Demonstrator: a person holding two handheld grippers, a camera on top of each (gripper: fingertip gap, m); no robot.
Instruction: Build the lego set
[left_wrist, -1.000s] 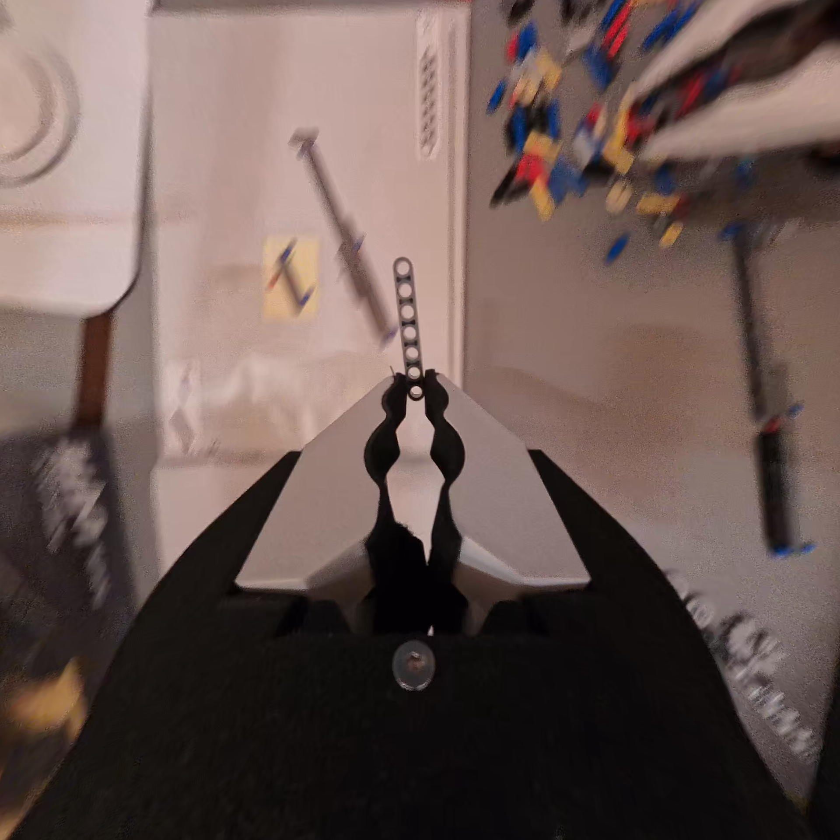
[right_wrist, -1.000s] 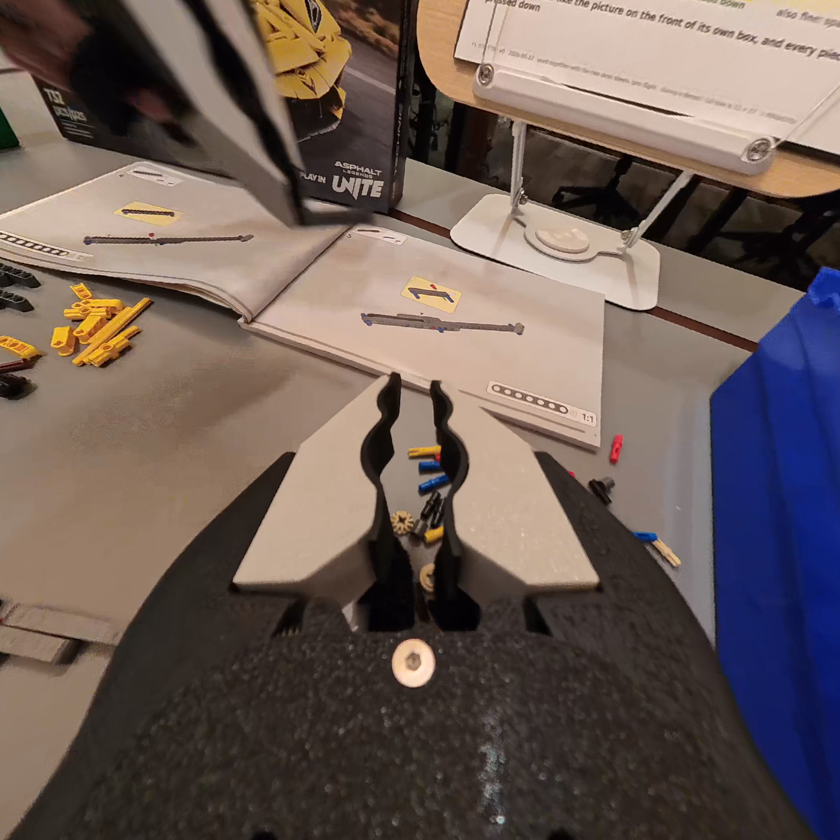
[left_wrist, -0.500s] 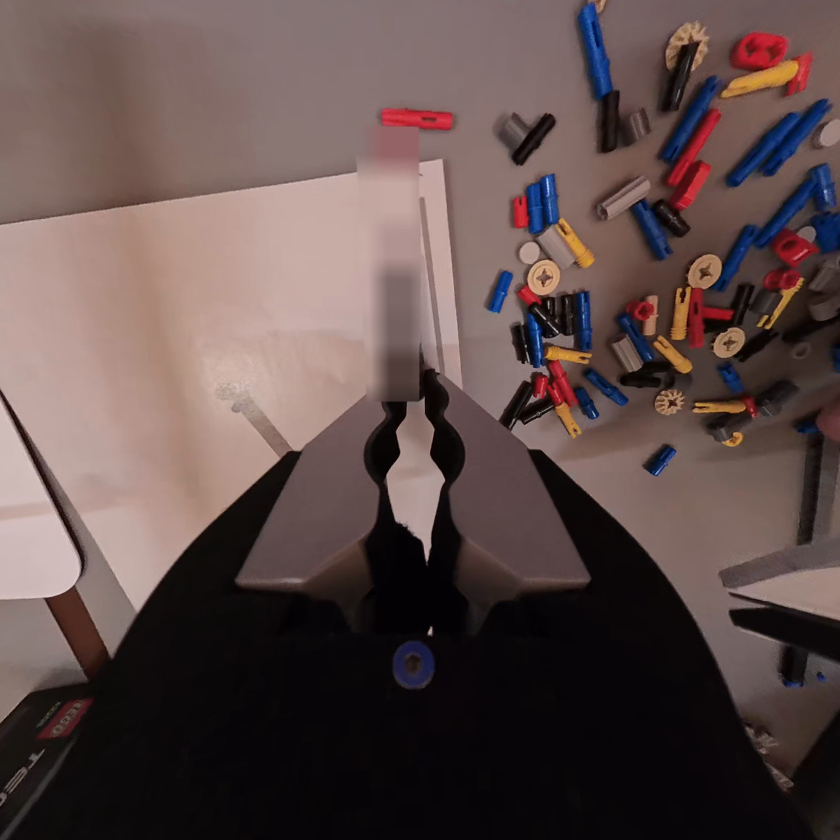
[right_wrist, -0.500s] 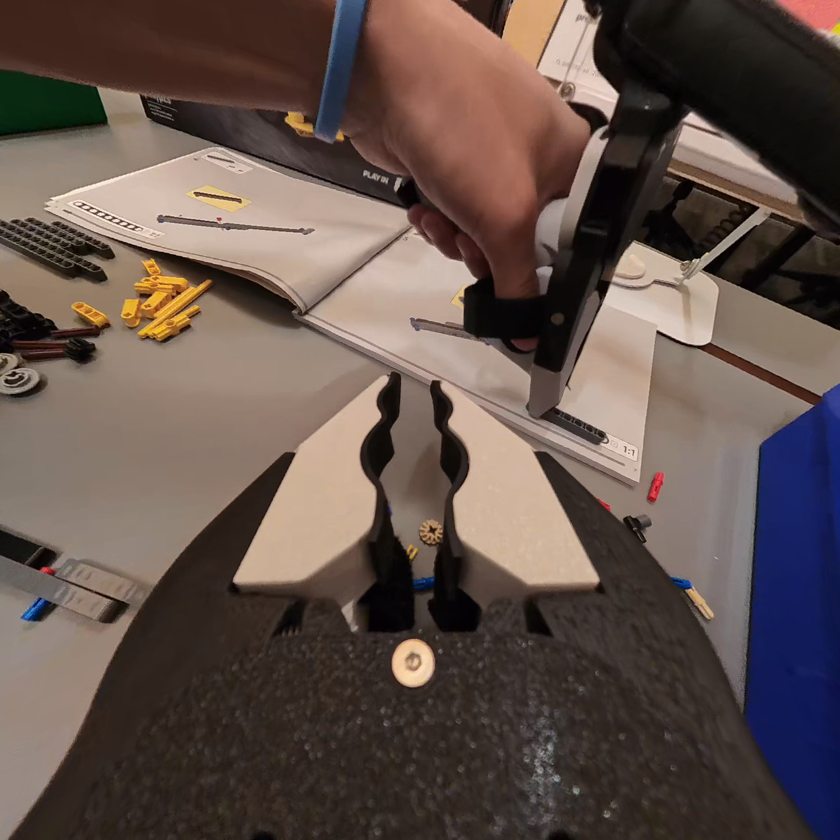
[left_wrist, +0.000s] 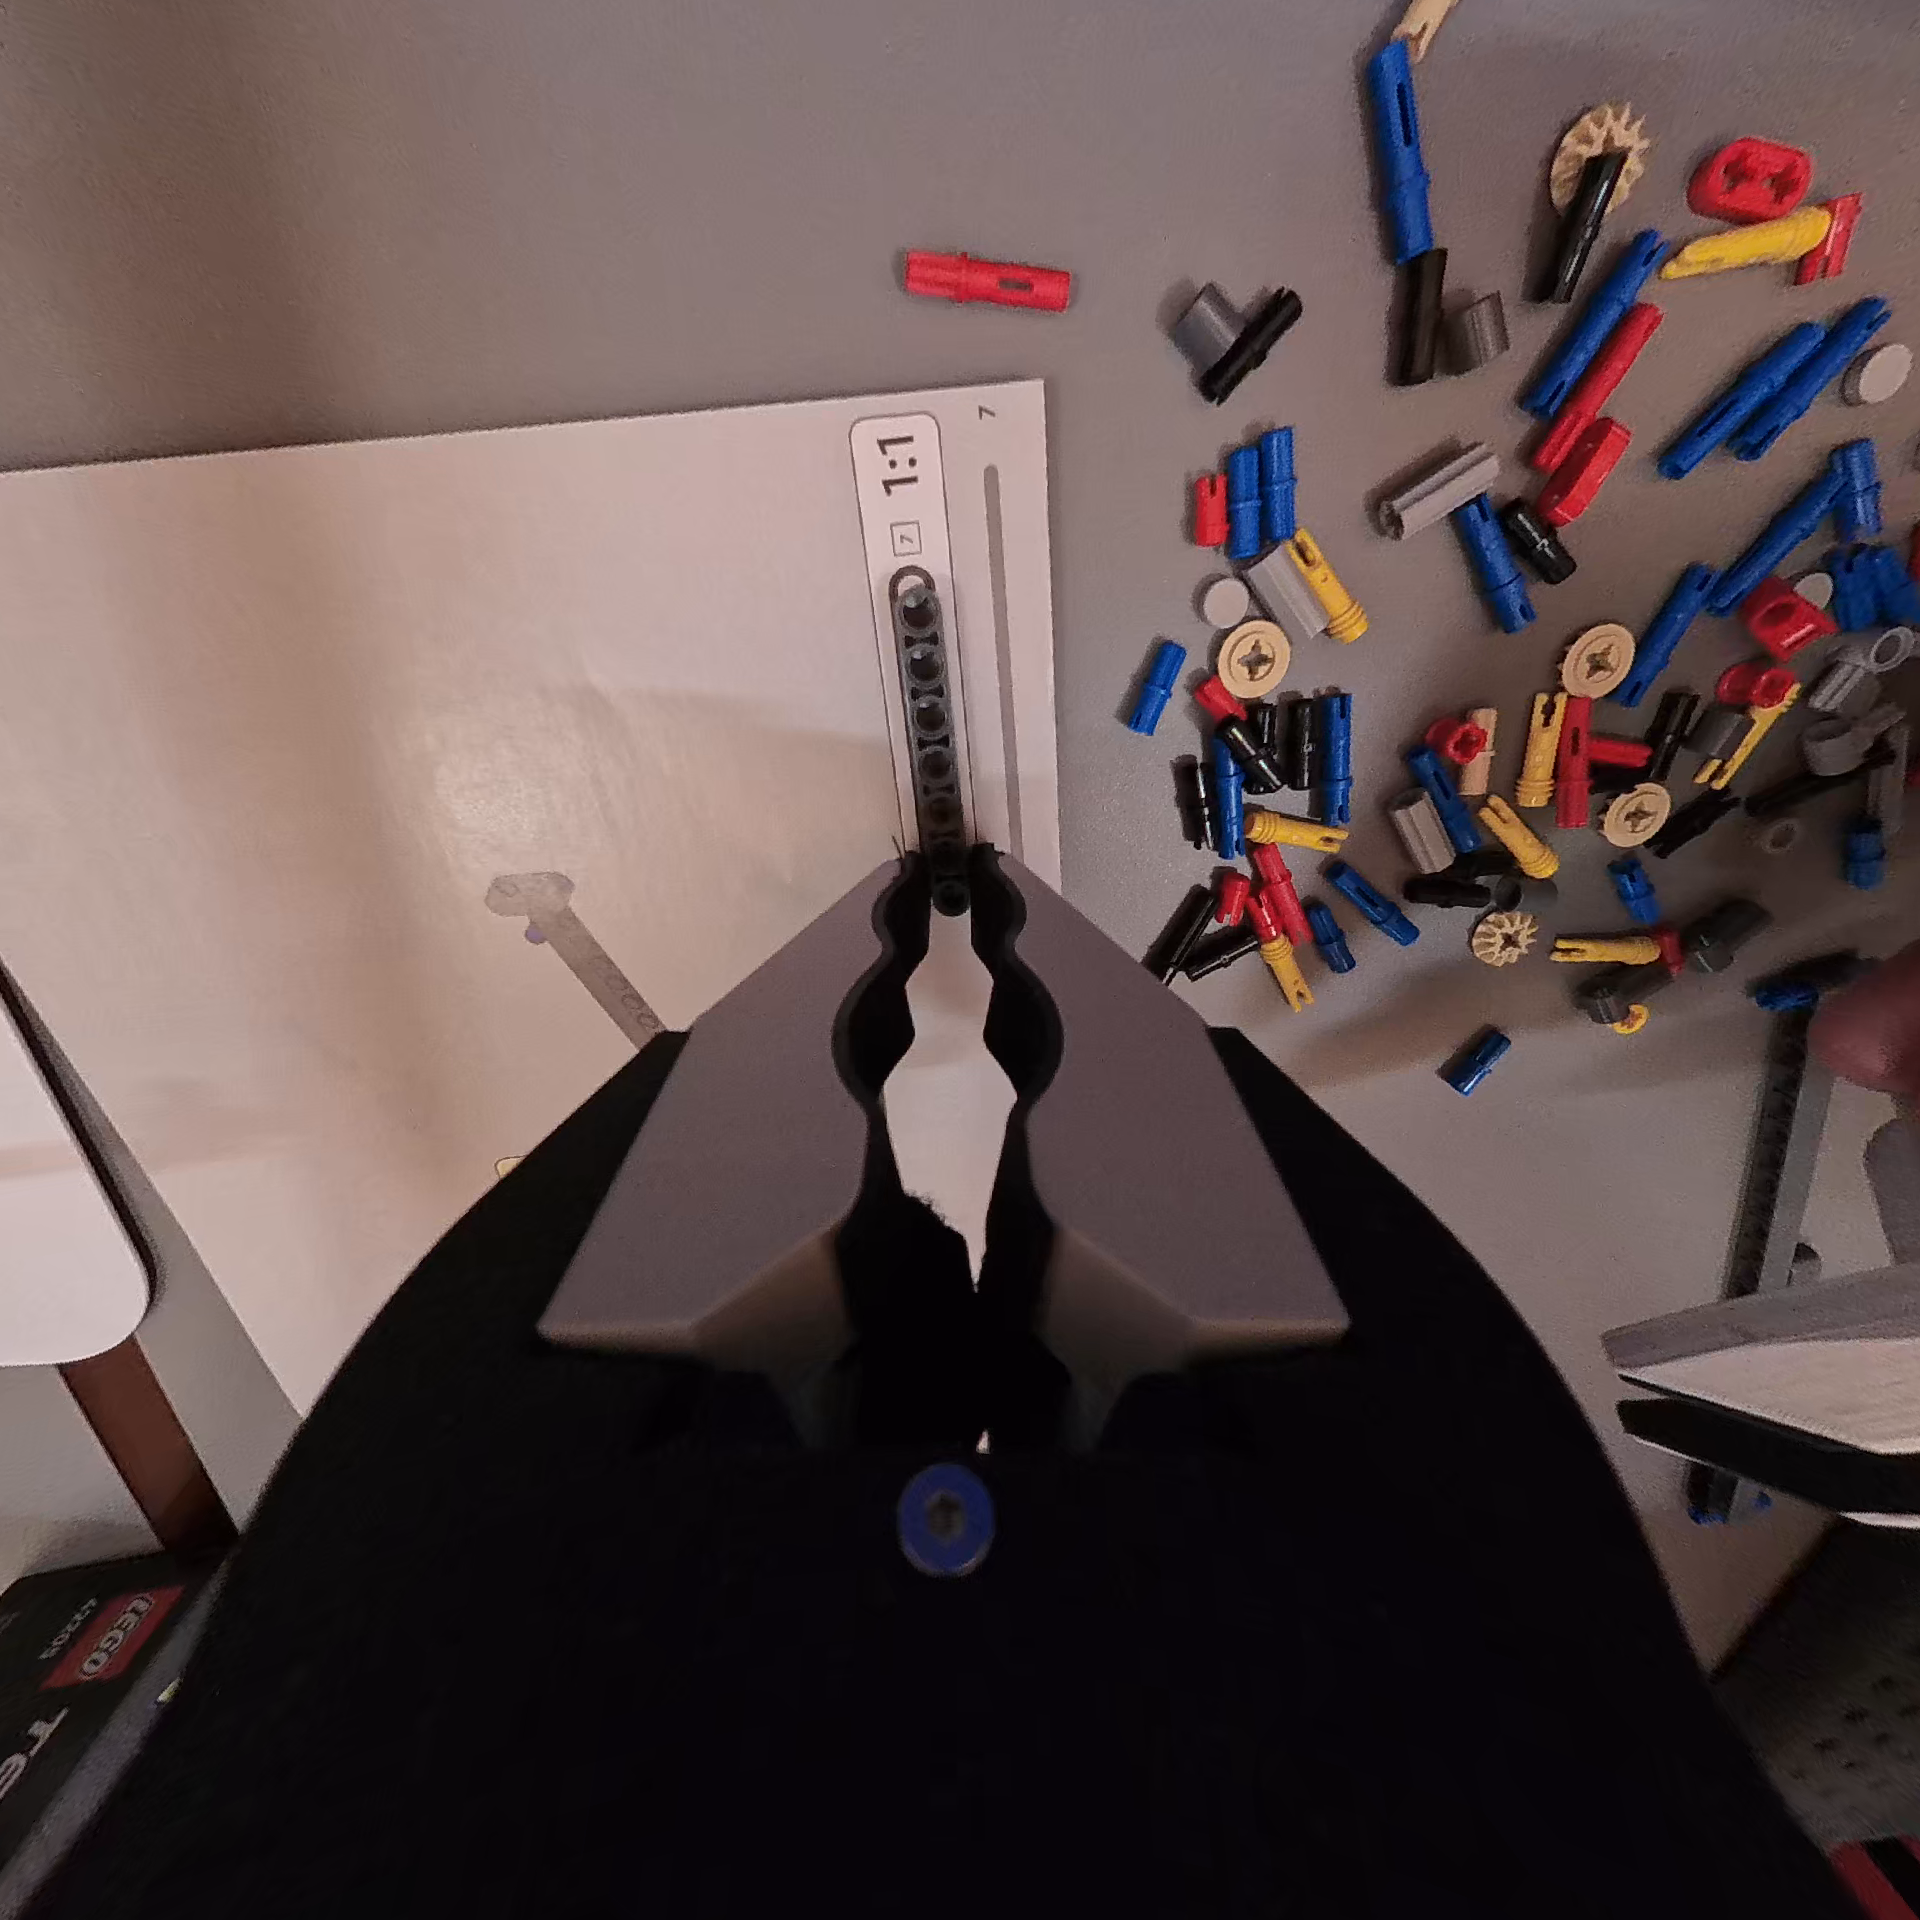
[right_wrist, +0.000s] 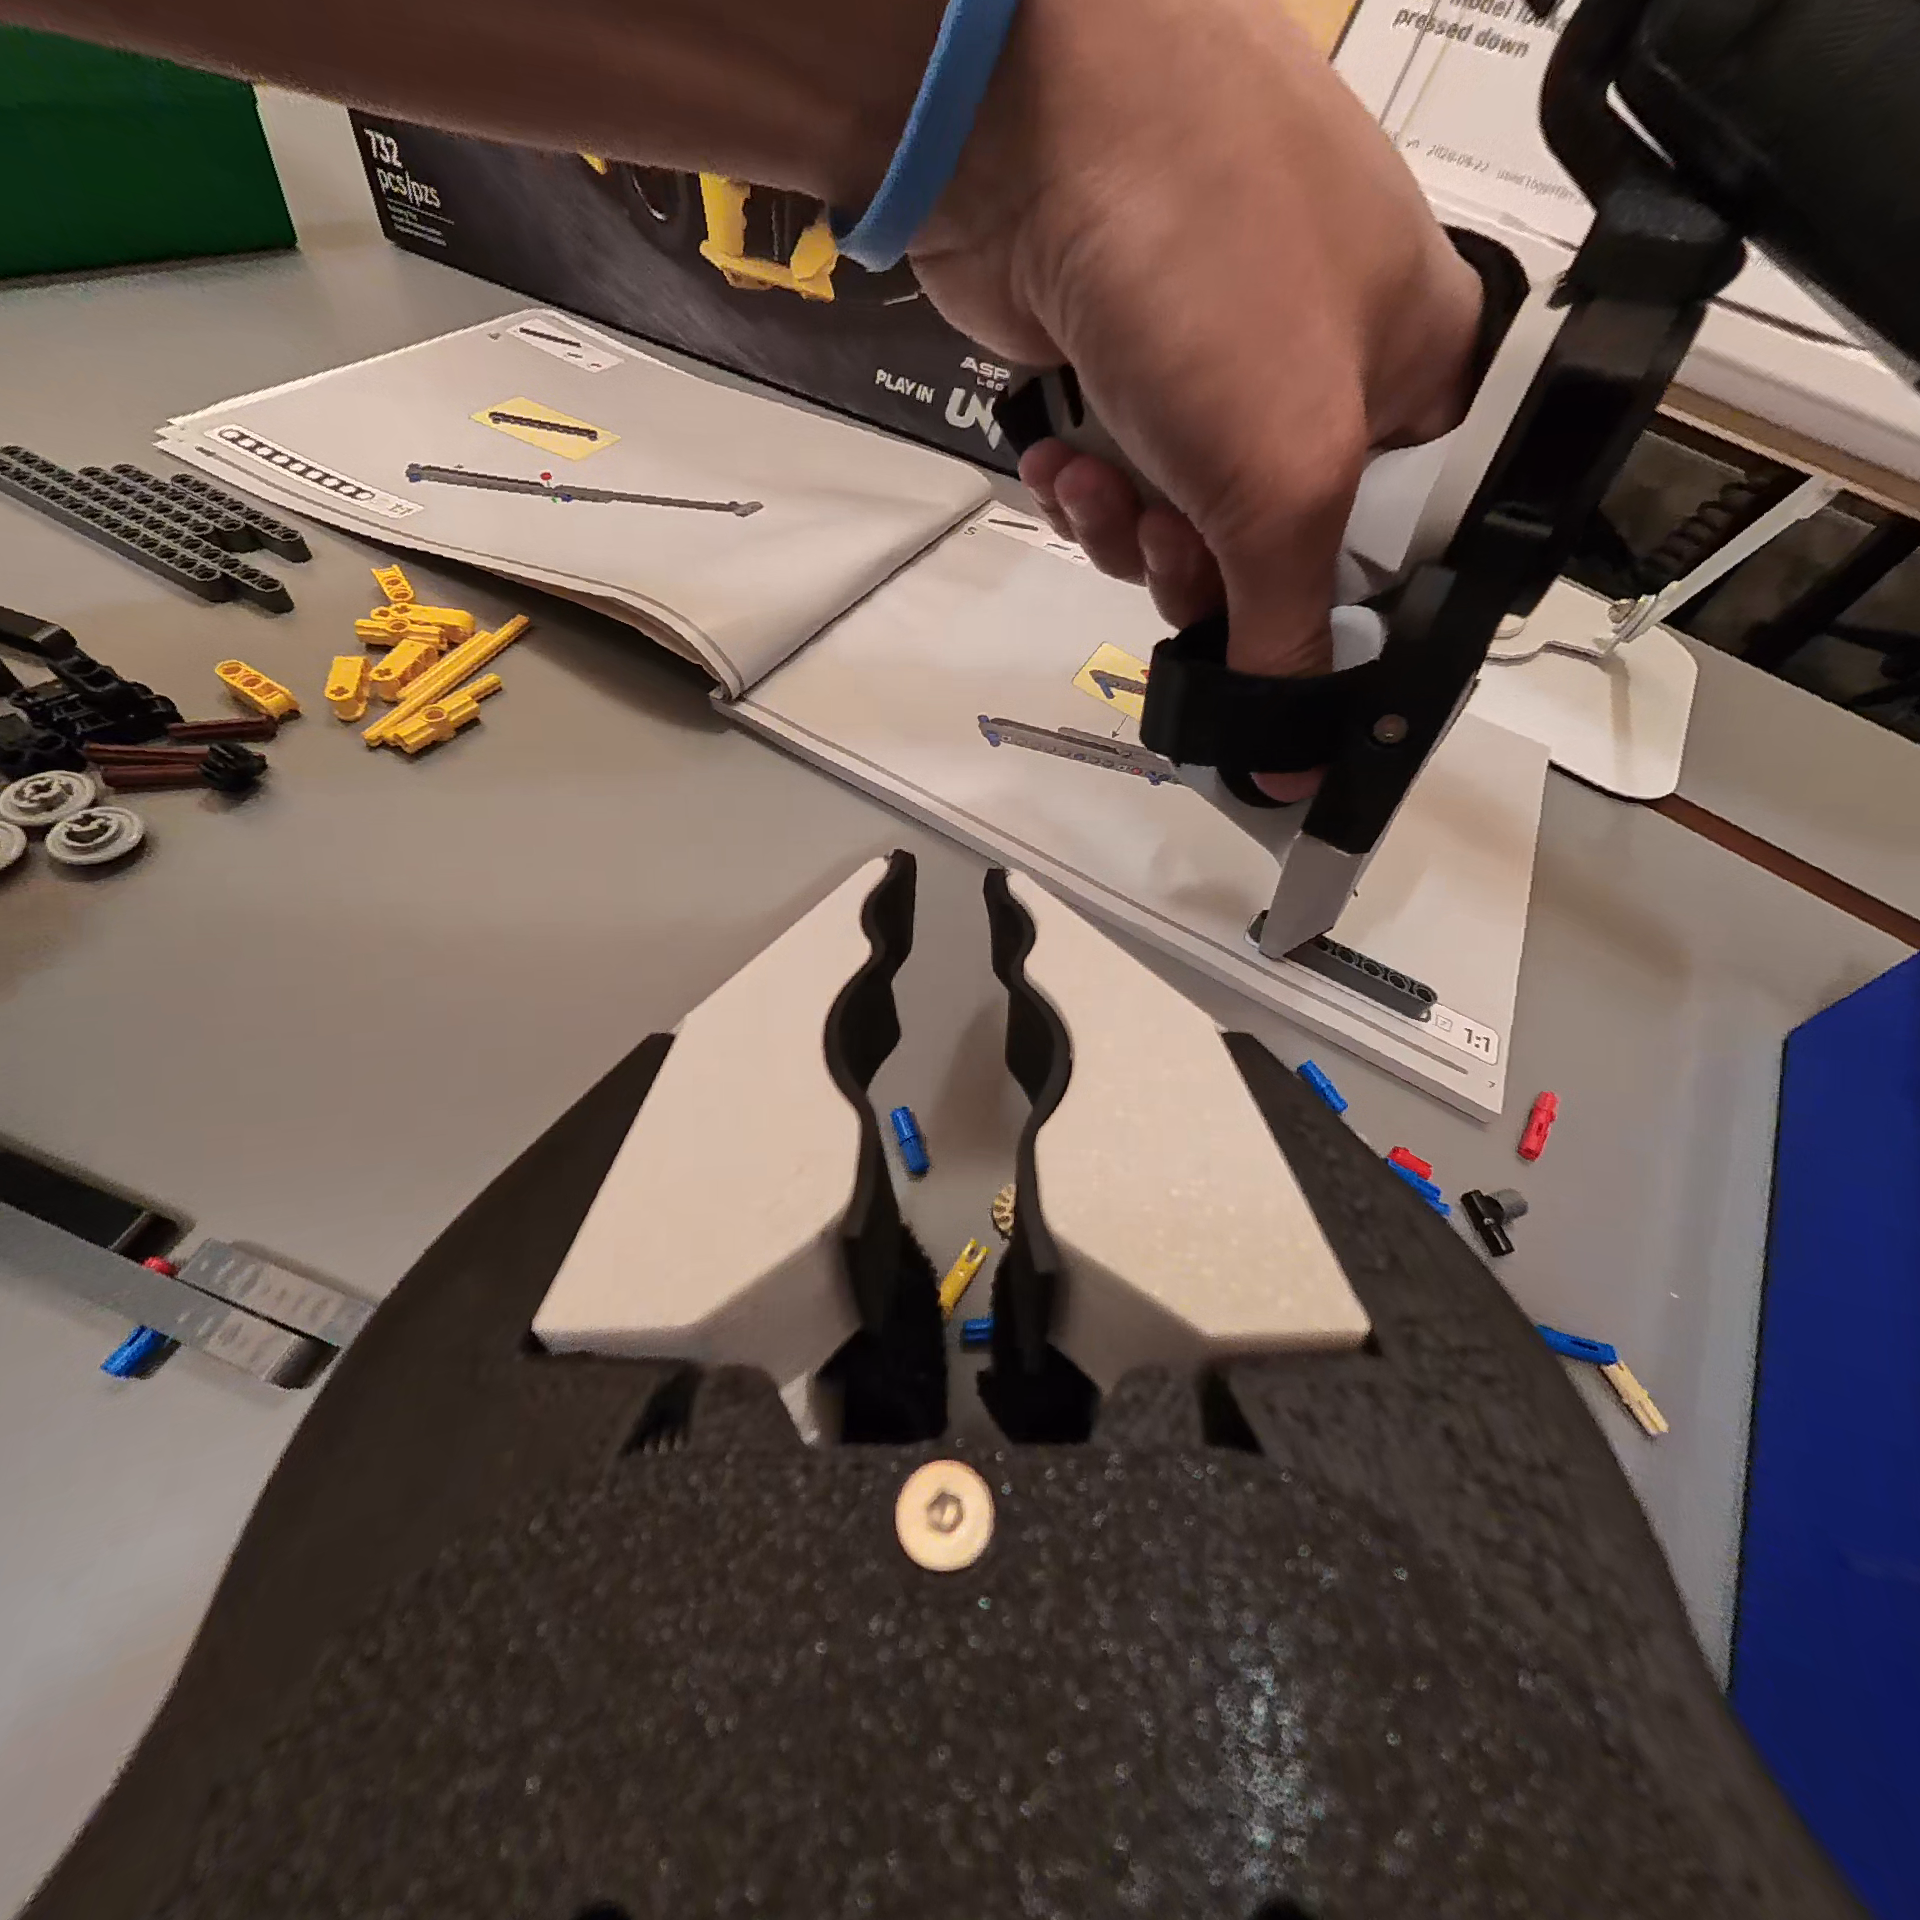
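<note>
My left gripper is shut on one end of a dark grey beam with holes. The beam lies flat along the printed scale strip at the edge of the open instruction booklet. In the right wrist view a hand holds that left gripper tip-down on the page, with the beam under it. My right gripper hovers over the grey table in front of the booklet. Its jaws stand slightly apart with nothing between them.
A pile of small blue, red, yellow and black pins lies right of the booklet. A long grey assembly lies at the lower left. Black beams, yellow parts, the set's box and a blue bin surround the work area. About 12 cm separates my left fingertips from my right.
My left gripper has carried the beam down onto the booklet's scale strip and settled there. My right gripper has drawn back a little and stays open.
</note>
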